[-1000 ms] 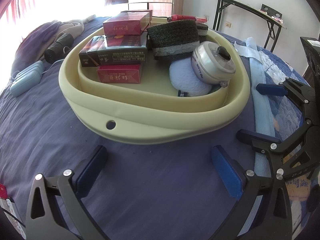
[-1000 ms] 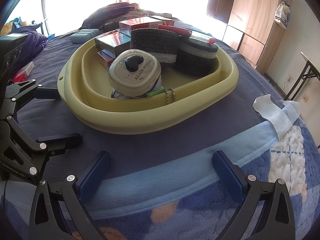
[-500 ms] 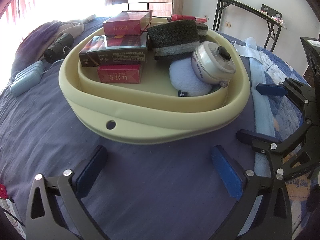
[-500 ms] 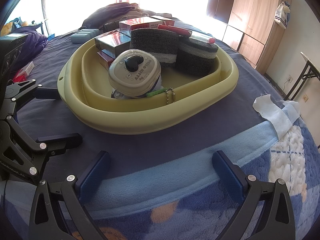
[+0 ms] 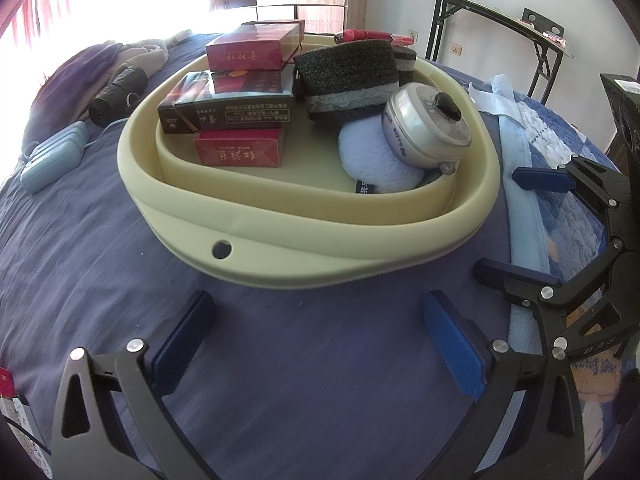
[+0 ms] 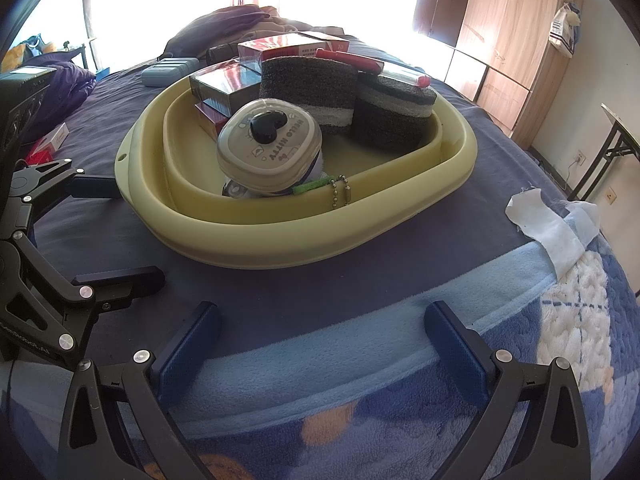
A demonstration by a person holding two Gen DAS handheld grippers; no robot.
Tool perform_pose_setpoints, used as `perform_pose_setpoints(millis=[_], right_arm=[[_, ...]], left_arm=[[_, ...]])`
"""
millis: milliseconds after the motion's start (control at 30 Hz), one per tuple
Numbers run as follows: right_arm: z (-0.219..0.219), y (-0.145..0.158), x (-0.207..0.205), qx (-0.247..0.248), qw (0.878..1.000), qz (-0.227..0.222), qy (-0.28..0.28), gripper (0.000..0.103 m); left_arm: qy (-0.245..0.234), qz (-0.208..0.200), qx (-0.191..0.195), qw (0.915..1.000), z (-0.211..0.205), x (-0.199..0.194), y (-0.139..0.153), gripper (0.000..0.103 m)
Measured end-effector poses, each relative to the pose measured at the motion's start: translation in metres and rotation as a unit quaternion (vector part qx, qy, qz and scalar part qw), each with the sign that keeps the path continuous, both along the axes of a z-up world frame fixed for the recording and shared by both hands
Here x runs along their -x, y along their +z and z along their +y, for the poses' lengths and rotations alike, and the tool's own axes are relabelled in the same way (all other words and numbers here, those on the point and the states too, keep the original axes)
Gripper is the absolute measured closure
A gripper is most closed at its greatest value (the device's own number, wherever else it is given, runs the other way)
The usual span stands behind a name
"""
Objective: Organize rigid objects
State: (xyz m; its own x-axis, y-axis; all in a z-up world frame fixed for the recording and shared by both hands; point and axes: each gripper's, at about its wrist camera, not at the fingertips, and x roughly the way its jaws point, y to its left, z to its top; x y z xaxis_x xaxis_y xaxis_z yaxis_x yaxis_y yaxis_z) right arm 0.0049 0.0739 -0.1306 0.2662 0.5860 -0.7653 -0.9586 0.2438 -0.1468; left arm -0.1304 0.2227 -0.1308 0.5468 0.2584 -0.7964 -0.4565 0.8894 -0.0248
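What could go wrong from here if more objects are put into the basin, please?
1. The round tin leans tilted on the white pad; a nudge could roll it off.
2. The red boxes are stacked three high; knocking the stack might topple it.
3. The basin sits on soft bedding, so pressing its rim may tip it.
Both the left gripper and right gripper are open and empty.
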Motion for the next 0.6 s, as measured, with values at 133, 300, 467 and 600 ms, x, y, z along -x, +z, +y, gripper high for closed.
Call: perform_pose_setpoints(millis=[133, 300, 467, 600], right_arm=[[0.0, 0.0, 0.0002, 0.0, 1.0, 0.0, 0.0, 0.0], [0.0, 0.0, -0.0002, 0.0, 1.0, 0.0, 0.0, 0.0], [0.0, -0.0001, 0.0004, 0.0, 1.0, 0.0, 0.0, 0.0], [0.0002, 0.0001, -0.001, 0.0, 1.0, 0.001, 0.0, 0.0]], left_arm=[[0.0, 0.0, 0.0, 1.0, 0.0, -0.0001, 0.0, 0.0], [0.0, 0.0, 0.0, 1.0, -0.0001, 0.0, 0.0, 0.0], [0.0, 0.0, 0.0, 1.0, -0.0001, -0.0004, 0.0, 0.0], [0.0, 0.0, 0.0, 1.0, -0.0001, 0.0001, 0.0, 0.0]])
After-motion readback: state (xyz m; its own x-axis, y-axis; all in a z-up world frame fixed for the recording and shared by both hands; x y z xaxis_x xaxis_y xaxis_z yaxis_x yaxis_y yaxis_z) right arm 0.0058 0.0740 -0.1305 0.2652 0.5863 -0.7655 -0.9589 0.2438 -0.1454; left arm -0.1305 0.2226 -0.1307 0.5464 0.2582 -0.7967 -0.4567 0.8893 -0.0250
